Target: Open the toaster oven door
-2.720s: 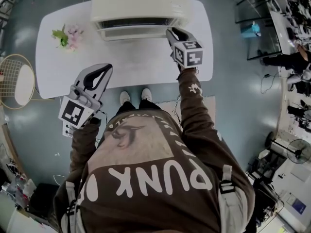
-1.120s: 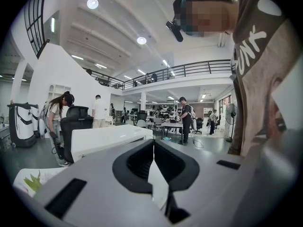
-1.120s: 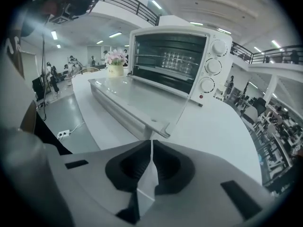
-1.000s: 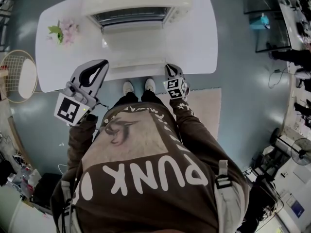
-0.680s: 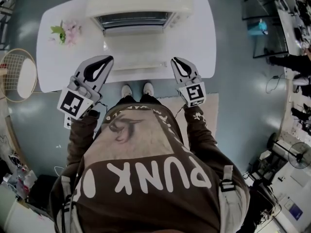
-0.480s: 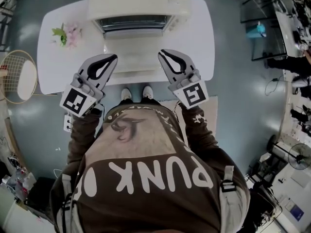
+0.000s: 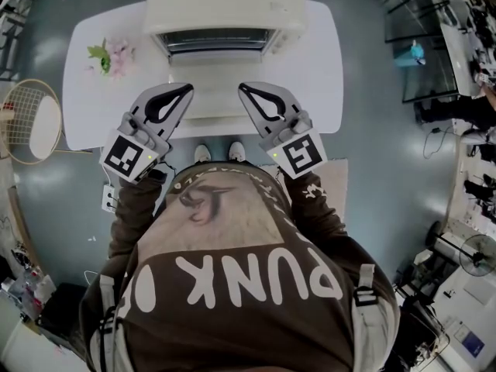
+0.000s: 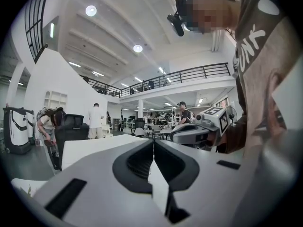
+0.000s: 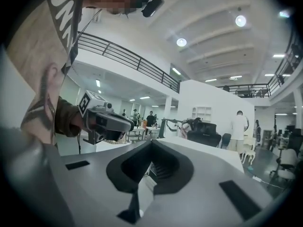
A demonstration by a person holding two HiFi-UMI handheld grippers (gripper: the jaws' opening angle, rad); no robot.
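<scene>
The left gripper [image 7: 186,90] and right gripper [image 7: 242,89] look matt grey plastic, the table [image 7: 319,60] smooth white, the sweatshirt [image 7: 232,293] brown cloth.

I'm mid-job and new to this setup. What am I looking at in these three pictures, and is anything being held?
No robot arm here: a person holds a gripper in each hand. The head view looks down from their head at a white table with a toaster oven, its door folded down open, and flowers. The left gripper and right gripper hover over the table's near edge. The other two pictures come from cameras riding on each gripper; each shows the other gripper. Both have jaws shut together, holding nothing.
</scene>
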